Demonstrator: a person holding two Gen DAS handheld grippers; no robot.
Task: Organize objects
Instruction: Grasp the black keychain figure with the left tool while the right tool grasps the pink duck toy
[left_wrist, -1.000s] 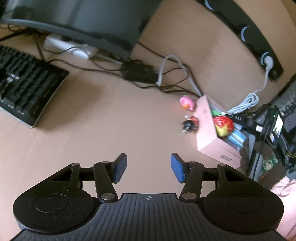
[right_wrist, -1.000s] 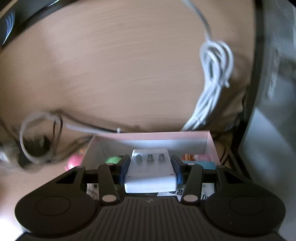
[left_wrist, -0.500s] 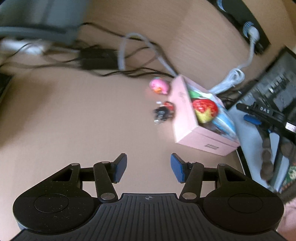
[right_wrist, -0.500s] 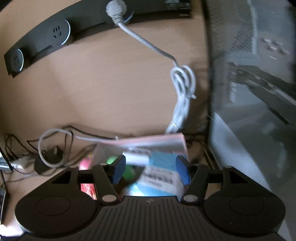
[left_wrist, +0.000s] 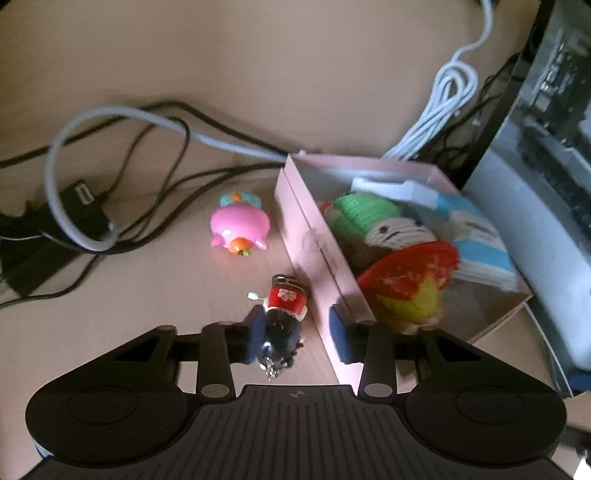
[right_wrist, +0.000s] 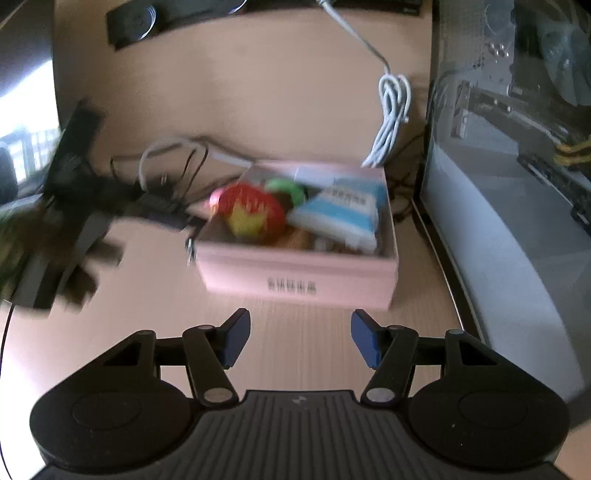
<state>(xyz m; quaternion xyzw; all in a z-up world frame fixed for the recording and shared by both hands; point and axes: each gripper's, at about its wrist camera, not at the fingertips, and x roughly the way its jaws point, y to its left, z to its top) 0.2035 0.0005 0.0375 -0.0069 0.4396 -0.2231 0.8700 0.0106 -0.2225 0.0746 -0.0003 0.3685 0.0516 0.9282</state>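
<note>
A pink box (left_wrist: 314, 236) on the wooden desk holds a red and yellow strawberry toy (left_wrist: 410, 284), a green knitted toy (left_wrist: 364, 210), a white charger (left_wrist: 391, 188) and a blue and white pack (left_wrist: 476, 240). A small black and red doll keychain (left_wrist: 282, 317) lies beside the box's left wall. My left gripper (left_wrist: 297, 334) is open, low over the desk, its fingers either side of the doll. A pink pig toy (left_wrist: 238, 225) lies further back. My right gripper (right_wrist: 299, 341) is open and empty, in front of the pink box (right_wrist: 295, 275).
A tangle of black and grey cables (left_wrist: 122, 155) with a black adapter (left_wrist: 48, 236) lies left of the box. A coiled white cable (left_wrist: 443, 99) lies behind it. A computer case (right_wrist: 517, 184) stands to the right. A black power strip (right_wrist: 177, 14) runs along the back.
My right gripper let go of the white charger into the box and pulled back. My left gripper moved right and forward and came down around the doll keychain.
</note>
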